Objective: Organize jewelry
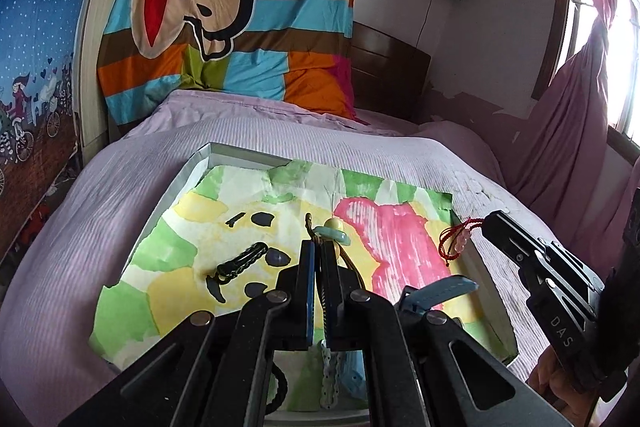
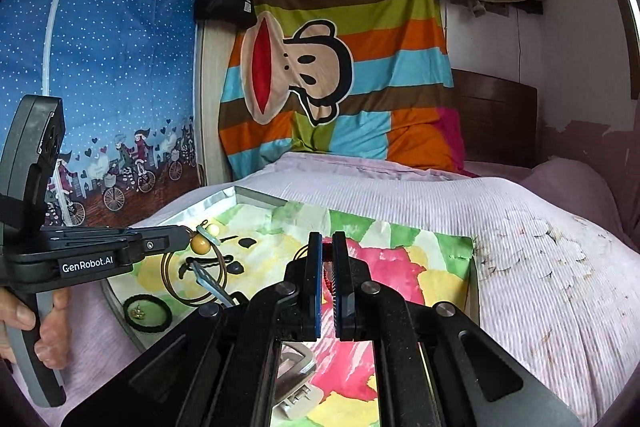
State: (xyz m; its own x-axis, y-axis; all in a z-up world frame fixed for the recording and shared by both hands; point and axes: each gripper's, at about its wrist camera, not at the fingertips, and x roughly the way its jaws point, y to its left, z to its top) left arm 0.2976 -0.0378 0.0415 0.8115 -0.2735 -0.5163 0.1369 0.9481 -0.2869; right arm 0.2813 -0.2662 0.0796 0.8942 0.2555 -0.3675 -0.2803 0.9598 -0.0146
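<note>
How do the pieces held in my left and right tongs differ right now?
The left tongs hold a brown cord with a pale green ring and cream beads; the right tongs hold a red string bracelet with small pink beads. The brown cord hangs in a wide loop, the red bracelet in a small bunch. Both are pinched shut above the tray.

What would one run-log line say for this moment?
left gripper: shut on beaded cord | right gripper: shut on red string bracelet | both above tray
</note>
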